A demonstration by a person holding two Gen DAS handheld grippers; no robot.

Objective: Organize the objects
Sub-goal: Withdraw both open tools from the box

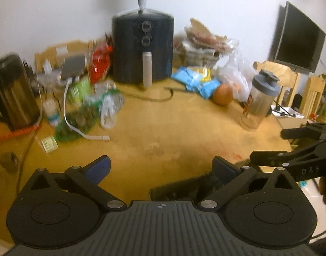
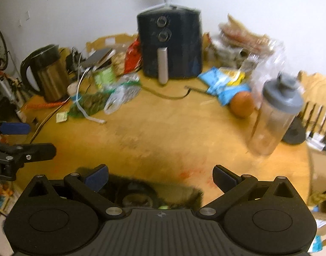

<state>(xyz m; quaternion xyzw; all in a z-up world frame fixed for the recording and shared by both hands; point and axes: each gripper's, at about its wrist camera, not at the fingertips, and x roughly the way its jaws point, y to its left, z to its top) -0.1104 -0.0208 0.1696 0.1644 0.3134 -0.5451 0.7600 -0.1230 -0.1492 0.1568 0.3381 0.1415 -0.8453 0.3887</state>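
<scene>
A wooden table (image 1: 163,132) carries clutter along its far side. A clear shaker bottle (image 1: 260,99) with a grey lid stands at the right; it also shows in the right wrist view (image 2: 273,117). An orange (image 1: 223,93) lies beside it, next to blue and yellow snack packs (image 1: 197,79). A clear plastic bottle (image 1: 109,106) lies on its side left of centre. My left gripper (image 1: 160,168) is open and empty above the table's near part. My right gripper (image 2: 160,177) is open and empty, with a dark furry thing (image 2: 154,194) just below its fingers.
A dark air fryer (image 1: 142,47) stands at the back centre with its cable (image 1: 150,97) trailing forward. A steel kettle (image 1: 12,91) stands at the left. A green net bag (image 1: 77,121), a white cable (image 1: 77,128) and a red packet (image 1: 100,61) lie left of centre. Wooden chairs (image 1: 278,74) stand at the right.
</scene>
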